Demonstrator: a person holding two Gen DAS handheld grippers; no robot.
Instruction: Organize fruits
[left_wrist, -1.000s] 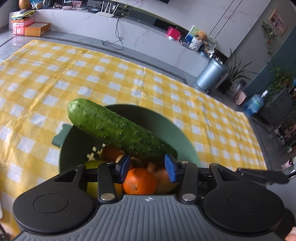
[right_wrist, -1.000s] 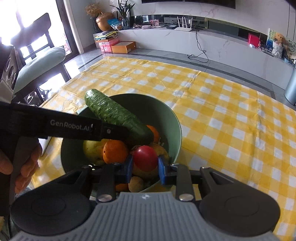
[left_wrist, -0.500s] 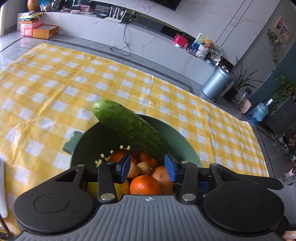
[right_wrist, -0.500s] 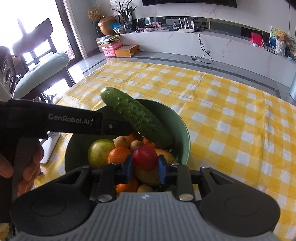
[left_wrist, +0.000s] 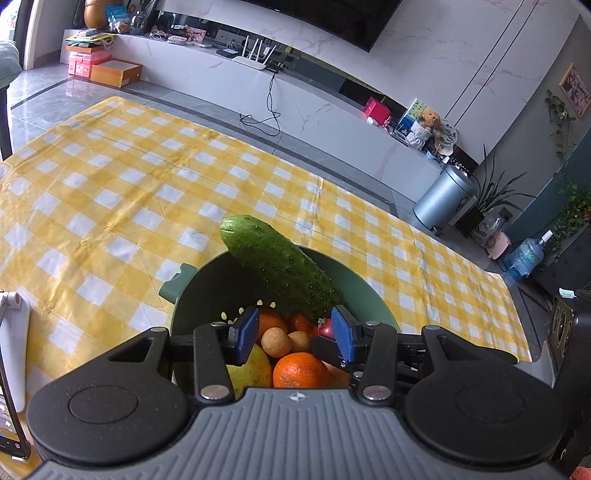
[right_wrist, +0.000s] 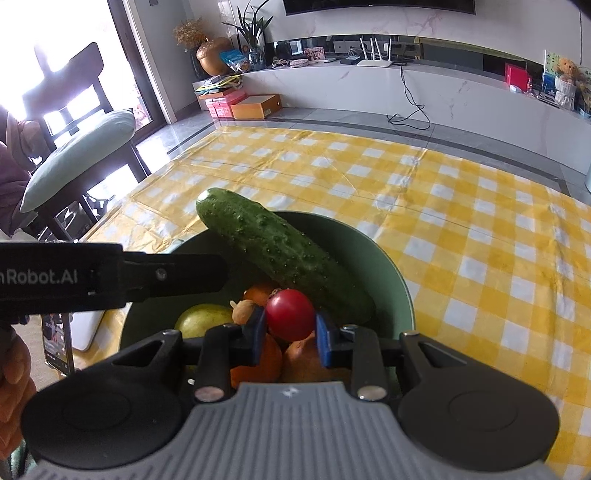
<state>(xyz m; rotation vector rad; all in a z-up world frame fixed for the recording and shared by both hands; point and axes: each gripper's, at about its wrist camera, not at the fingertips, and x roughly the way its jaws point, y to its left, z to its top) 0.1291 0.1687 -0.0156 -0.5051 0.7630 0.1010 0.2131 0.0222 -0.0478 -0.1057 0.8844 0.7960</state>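
A green bowl (left_wrist: 373, 299) (right_wrist: 391, 273) on the yellow checked cloth holds several fruits. A long cucumber (left_wrist: 280, 269) (right_wrist: 280, 254) leans across them, its tip over the far-left rim. Oranges (left_wrist: 301, 371), small brown fruits (left_wrist: 277, 341) and a yellow-green fruit (right_wrist: 201, 319) lie below. My right gripper (right_wrist: 290, 328) is shut on a red tomato (right_wrist: 290, 314) just above the fruits at the bowl's near side. My left gripper (left_wrist: 293, 334) is open and empty above the bowl's near edge; its body (right_wrist: 110, 275) shows at left in the right wrist view.
The yellow checked tablecloth (left_wrist: 147, 192) (right_wrist: 480, 221) stretches beyond the bowl. A phone on a white stand (left_wrist: 11, 369) (right_wrist: 59, 343) sits at the near left. A chair with a cushion (right_wrist: 74, 155) stands left of the table. A bin (left_wrist: 443, 199) stands on the floor.
Both grippers have pulled back and risen, so the bowl and cucumber look smaller and farther. The tomato stays held in the right gripper. The left gripper stays open.
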